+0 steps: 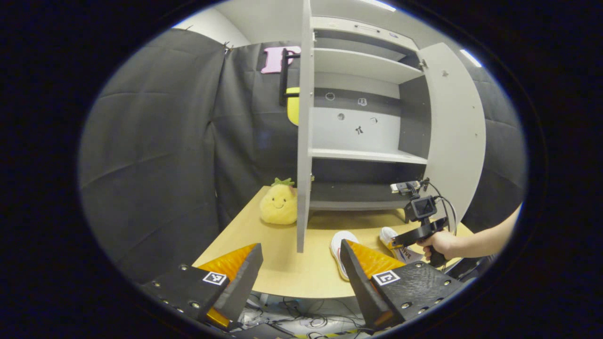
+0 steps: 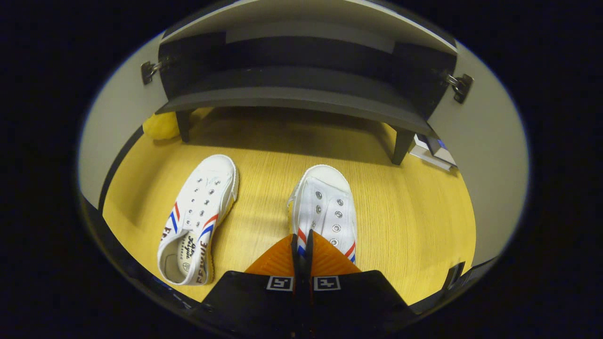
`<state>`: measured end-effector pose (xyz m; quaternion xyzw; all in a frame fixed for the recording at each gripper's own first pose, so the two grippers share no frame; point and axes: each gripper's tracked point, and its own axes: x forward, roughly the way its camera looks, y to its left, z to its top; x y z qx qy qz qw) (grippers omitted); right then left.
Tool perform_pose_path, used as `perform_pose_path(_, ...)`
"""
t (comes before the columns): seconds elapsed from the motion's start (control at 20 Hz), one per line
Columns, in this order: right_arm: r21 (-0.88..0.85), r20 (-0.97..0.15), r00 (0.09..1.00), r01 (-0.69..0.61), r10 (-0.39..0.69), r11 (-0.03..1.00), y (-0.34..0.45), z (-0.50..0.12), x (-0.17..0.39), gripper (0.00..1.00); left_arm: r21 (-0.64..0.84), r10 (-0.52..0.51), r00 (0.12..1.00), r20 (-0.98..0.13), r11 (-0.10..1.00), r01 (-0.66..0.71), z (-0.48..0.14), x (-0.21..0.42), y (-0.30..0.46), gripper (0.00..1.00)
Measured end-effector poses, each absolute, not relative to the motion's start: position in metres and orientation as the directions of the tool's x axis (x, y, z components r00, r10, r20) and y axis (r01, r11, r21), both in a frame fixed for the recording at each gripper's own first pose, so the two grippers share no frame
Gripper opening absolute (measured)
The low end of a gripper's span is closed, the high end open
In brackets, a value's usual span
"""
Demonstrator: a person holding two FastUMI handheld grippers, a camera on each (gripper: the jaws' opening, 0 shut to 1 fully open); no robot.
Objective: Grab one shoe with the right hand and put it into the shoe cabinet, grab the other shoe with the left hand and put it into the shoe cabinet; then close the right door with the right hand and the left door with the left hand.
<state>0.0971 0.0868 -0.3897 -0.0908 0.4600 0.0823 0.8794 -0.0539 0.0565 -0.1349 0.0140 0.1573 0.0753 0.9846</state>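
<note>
In the right gripper view, the right gripper (image 2: pixel 301 245) sits at 6 o'clock with its fingers drawn nearly together, pinching the side wall of the right-hand shoe (image 2: pixel 325 209), which rests on the tabletop (image 2: pixel 414 226) with its toe toward 12 o'clock. The other shoe (image 2: pixel 198 219) lies just beside it at 9 o'clock, apart from it, toe angled toward 1 o'clock. Both sit in front of the shoe cabinet (image 2: pixel 292 94), whose lowest shelf stands on short legs above the wood.

In the left gripper view, the left gripper (image 1: pixel 301 268) hangs wide apart and holds nothing, near the tabletop's front edge. The cabinet's left door (image 1: pixel 305 141) and right door (image 1: pixel 459 132) both stand open. A yellow plush toy (image 1: pixel 279 205) sits beside the left door at 9 o'clock. A hand (image 1: pixel 440 245) at 4 o'clock grips the other tool over the shoes.
</note>
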Motion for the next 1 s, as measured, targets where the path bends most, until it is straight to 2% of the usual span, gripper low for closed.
perform_pose_path(0.1, -0.095, -0.794, 0.605, -0.226, 0.063, 0.969, 0.08, -0.366, 0.095, 0.02, 0.068, 0.132, 0.948, -0.29, 0.991, -0.117, -0.132, -0.048, 0.049, 0.94)
perform_pose_path(0.45, -0.018, -0.627, 0.761, -0.228, 0.166, 0.974, 0.086, -0.244, 0.093, 0.0, 0.086, 0.049, 0.969, -0.243, 0.996, -0.029, -0.121, -0.036, 0.023, 0.94)
perform_pose_path(0.7, 0.022, -0.508, 0.831, -0.252, 0.228, 0.967, 0.09, -0.161, 0.104, 0.01, 0.101, -0.003, 0.973, -0.23, 0.994, 0.027, -0.111, -0.026, 0.003, 0.94)
perform_pose_path(1.0, 0.046, -0.381, 0.876, -0.301, 0.296, 0.952, 0.107, -0.083, 0.136, 0.01, 0.15, -0.004, 0.982, -0.191, 0.988, 0.033, -0.091, -0.005, -0.018, 0.93)
